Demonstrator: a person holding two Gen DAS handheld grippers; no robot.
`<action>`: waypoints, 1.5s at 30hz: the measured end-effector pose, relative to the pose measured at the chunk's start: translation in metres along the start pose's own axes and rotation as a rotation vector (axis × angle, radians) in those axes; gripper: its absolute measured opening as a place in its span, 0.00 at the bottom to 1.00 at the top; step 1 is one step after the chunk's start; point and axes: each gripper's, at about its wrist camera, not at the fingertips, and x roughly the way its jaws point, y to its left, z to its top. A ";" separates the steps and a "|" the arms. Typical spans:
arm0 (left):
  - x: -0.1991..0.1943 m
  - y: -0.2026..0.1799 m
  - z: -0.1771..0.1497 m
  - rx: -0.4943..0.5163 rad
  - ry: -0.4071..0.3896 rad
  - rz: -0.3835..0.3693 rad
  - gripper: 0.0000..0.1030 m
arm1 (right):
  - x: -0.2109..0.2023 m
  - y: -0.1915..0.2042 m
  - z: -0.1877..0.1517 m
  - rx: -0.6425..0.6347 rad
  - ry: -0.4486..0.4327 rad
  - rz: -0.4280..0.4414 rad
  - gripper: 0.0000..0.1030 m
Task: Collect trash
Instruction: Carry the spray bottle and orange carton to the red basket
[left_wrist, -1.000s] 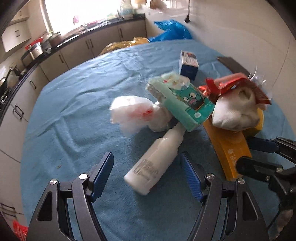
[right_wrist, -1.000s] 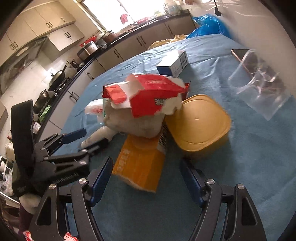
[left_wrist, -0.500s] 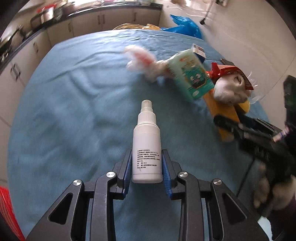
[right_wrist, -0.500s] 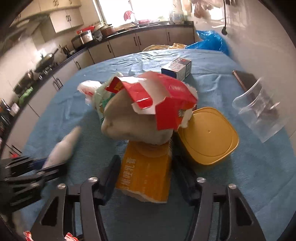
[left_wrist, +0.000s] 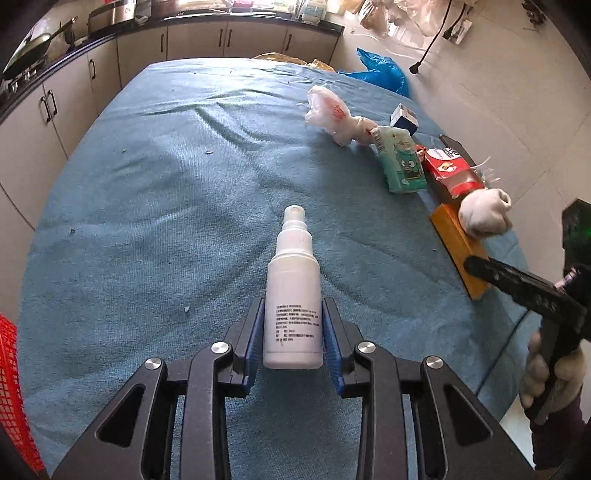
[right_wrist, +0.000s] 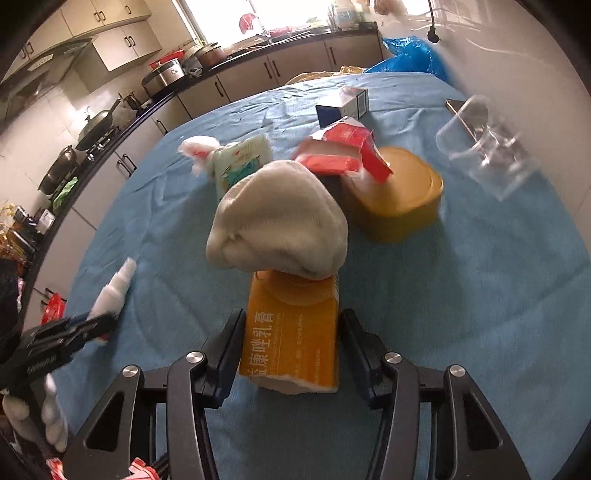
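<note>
left gripper (left_wrist: 293, 334) is clamped on the white plastic spray bottle (left_wrist: 293, 295), nozzle pointing straight ahead, while right gripper (right_wrist: 291, 341) squeezes the orange cardboard box (right_wrist: 291, 332) lengthwise too.

Light: daylight from blown-out window (right_wrist: 280, 14), bright | Shadows: soft on blue tablecloth (left_wrist: 155, 206) | Blur: right view smeared, clear plastic container (right_wrist: 487, 147) streaked; left view sharp | Distortion: strong fisheye, dark corners

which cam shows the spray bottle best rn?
Left wrist. The spray bottle sits centered, sharp and whole, nozzle pointing away, clamped between the left gripper's blue pads with its label print visible. In the right wrist view the bottle is small, blurred and at the left edge.
</note>
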 end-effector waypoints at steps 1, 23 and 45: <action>0.000 -0.004 0.000 0.002 -0.003 -0.001 0.34 | -0.001 0.001 -0.002 -0.004 -0.003 0.000 0.54; 0.002 -0.017 -0.005 -0.122 -0.079 0.107 0.28 | 0.005 0.011 -0.006 -0.056 -0.075 -0.051 0.52; -0.091 0.004 -0.067 -0.274 -0.291 0.106 0.28 | -0.025 0.020 -0.019 0.060 -0.052 0.499 0.50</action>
